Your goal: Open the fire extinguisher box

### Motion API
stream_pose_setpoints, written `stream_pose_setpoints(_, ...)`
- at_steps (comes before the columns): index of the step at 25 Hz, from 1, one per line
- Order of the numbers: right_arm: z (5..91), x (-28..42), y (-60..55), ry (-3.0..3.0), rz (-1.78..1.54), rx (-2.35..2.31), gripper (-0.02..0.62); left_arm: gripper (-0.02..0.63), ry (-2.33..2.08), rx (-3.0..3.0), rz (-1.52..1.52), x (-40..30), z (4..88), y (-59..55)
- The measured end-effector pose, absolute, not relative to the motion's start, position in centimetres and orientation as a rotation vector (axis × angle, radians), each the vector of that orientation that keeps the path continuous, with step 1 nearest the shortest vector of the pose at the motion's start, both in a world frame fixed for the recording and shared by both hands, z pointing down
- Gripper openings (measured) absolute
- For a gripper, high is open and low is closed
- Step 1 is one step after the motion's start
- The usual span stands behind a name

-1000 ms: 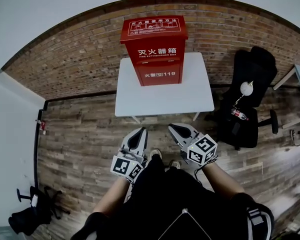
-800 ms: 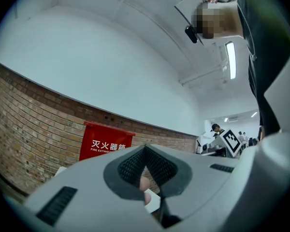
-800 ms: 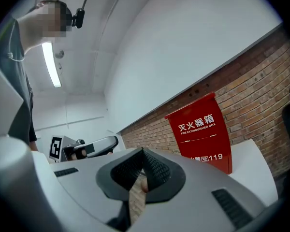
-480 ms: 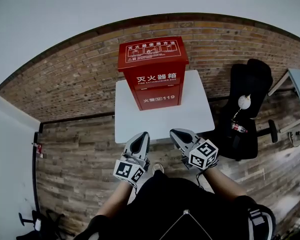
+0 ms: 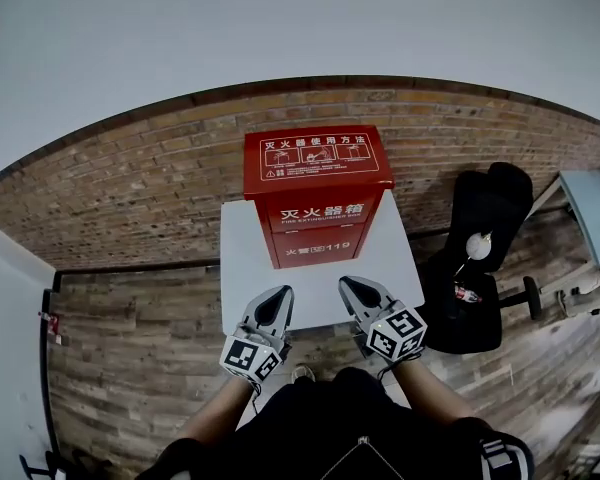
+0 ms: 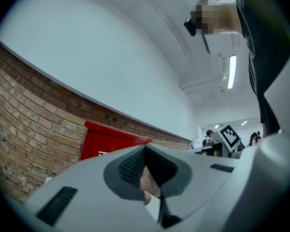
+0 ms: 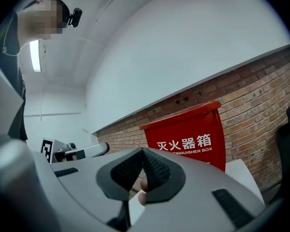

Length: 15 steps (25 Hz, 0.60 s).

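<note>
A red fire extinguisher box [image 5: 316,194] with white print stands shut on a white table [image 5: 242,268] against the brick wall. It also shows in the left gripper view as a red box [image 6: 104,143] and in the right gripper view as the same box [image 7: 189,138]. My left gripper [image 5: 277,297] hangs over the table's near edge, shut and empty. My right gripper [image 5: 352,288] sits beside it, also shut and empty. Both are short of the box, pointing toward it.
A black office chair [image 5: 476,258] with a white lamp and a bottle on it stands right of the table. A grey desk corner [image 5: 592,208] is at far right. The floor is wooden planks [image 5: 130,348]. The brick wall [image 5: 140,188] runs behind the table.
The view has moved closer to the table and tipped up. Both grippers have come forward from over the floor to the table's near edge. Their jaws stay shut.
</note>
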State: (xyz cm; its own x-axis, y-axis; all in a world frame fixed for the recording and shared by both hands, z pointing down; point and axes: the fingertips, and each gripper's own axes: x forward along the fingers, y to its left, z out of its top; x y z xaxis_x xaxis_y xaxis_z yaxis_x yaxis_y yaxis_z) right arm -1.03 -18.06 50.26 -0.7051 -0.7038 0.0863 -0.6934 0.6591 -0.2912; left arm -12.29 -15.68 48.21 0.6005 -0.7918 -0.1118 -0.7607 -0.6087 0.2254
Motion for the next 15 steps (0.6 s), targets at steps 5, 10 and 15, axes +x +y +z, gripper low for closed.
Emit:
stream_pose_setpoints(5,51.5,0.4,-20.6,2.831,-0.5,-1.273,0.019,0.049,-1.366,2.625,-0.322,-12.9,49.4,-18.4)
stream_pose_setpoints(10,51.3,1.6,-23.8,2.833,-0.518,-1.326,0.018,0.049,-1.416,2.589,-0.347,-12.0,48.4,-21.0)
stream_pose_setpoints(15,49.6,1.8,-26.2,2.83,-0.481,-1.314,0.018,0.049,-1.427,2.709,-0.212,-9.8,48.6,-20.9)
